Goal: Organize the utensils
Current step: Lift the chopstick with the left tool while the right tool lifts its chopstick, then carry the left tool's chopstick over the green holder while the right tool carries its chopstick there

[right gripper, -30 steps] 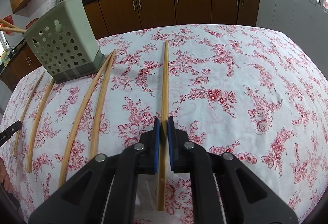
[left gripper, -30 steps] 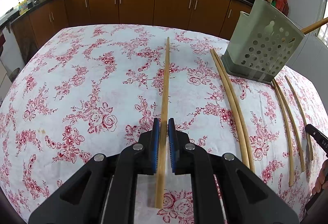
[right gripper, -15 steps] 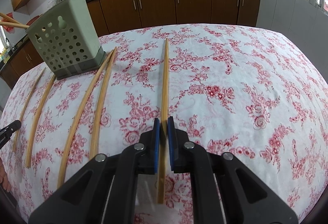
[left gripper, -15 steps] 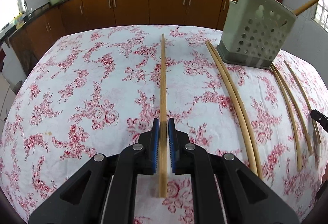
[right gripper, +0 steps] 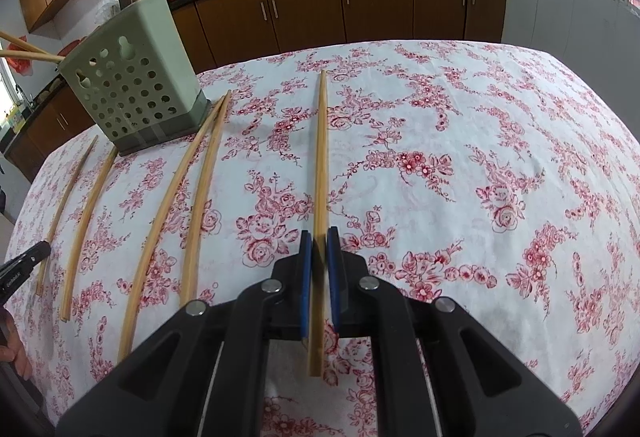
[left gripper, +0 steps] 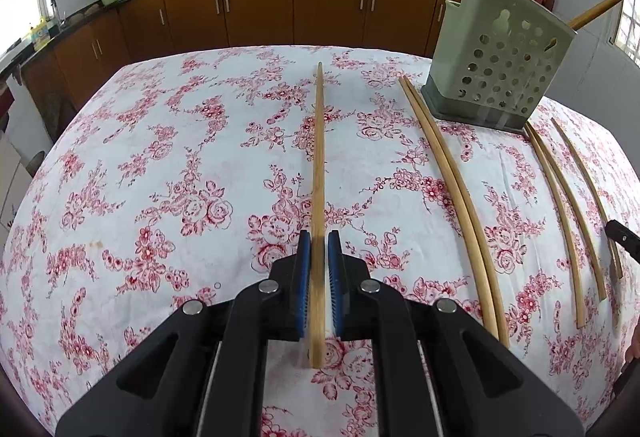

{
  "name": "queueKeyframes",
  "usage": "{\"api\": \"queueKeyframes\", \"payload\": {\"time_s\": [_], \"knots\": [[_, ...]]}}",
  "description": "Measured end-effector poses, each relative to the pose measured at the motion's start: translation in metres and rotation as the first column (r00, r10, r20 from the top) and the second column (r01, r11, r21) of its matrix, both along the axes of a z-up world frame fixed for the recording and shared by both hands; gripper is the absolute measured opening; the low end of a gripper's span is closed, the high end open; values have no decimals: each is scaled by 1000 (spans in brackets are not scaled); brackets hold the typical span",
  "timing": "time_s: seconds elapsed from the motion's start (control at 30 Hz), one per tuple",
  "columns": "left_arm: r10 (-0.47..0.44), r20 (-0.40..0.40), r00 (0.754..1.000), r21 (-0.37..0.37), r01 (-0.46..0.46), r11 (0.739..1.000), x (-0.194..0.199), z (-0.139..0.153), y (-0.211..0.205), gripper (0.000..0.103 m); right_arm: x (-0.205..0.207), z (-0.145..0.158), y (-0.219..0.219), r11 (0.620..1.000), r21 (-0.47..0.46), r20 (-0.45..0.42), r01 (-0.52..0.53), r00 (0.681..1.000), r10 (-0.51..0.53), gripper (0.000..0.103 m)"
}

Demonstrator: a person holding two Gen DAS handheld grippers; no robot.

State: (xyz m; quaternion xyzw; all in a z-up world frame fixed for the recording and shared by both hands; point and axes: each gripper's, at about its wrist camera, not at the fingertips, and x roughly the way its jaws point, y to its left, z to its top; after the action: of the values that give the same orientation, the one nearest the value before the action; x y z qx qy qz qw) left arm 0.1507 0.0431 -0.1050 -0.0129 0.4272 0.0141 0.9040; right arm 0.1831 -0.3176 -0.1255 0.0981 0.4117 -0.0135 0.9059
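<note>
**Listener:** What are the jaws doing?

**Operator:** In each wrist view my jaws stand narrow, blue pads pinched on a chopstick. The left gripper grips one chopstick; the right gripper grips another chopstick. Each stick's butt end pokes out at bottom centre, and its long axis runs straight up the frame, in line with the fingers.

**Listener:** Where must they go?

**Operator:** Into the green holder, I judge. It sits upper right in the left view and upper left in the right view, so it lies between my hands; I can't tell which is nearer. Each stick needs tipping upright.

**Listener:** Anything one view adds?

**Operator:** Both show four loose chopsticks on the floral tablecloth. Only the right view shows two sticks poking out of the holder's side at far left.
</note>
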Motion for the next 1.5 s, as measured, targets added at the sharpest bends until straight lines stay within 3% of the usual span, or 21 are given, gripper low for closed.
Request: {"api": "queueKeyframes", "payload": {"time_s": [0.13, 0.27, 0.57, 0.9, 1.1, 1.3, 1.5], "knots": [[3, -9, 1000, -19, -3, 1000, -5, 1, 3, 8, -6, 4, -4, 1000, 19, 3, 5, 1000, -5, 8], [3, 1, 1000, -39, -3, 999, -10, 11, 6, 8, -15, 23, -7, 1000, 13, 67, 12, 998, -13, 8], [-12, 156, 988, -48, 20, 999, -22, 72, 9, 8, -24, 79, -23, 998, 10, 219, 58, 974, -58, 8], [-8, 304, 953, -97, 39, 995, -29, 133, 11, 7, -30, 135, -32, 997, 19, 369, 81, 926, -82, 8], [-23, 351, 936, -86, 57, 995, -31, 152, 6, 7, -30, 147, -30, 997, 14, 400, 74, 914, -74, 8], [-36, 354, 934, -84, 70, 994, -32, 156, 2, 7, -28, 156, -27, 998, 8, 410, 58, 910, -56, 8], [-92, 402, 911, -101, 144, 984, -45, 184, -9, 7, -32, 190, -21, 998, 55, 441, -20, 897, -6, 8]]}}
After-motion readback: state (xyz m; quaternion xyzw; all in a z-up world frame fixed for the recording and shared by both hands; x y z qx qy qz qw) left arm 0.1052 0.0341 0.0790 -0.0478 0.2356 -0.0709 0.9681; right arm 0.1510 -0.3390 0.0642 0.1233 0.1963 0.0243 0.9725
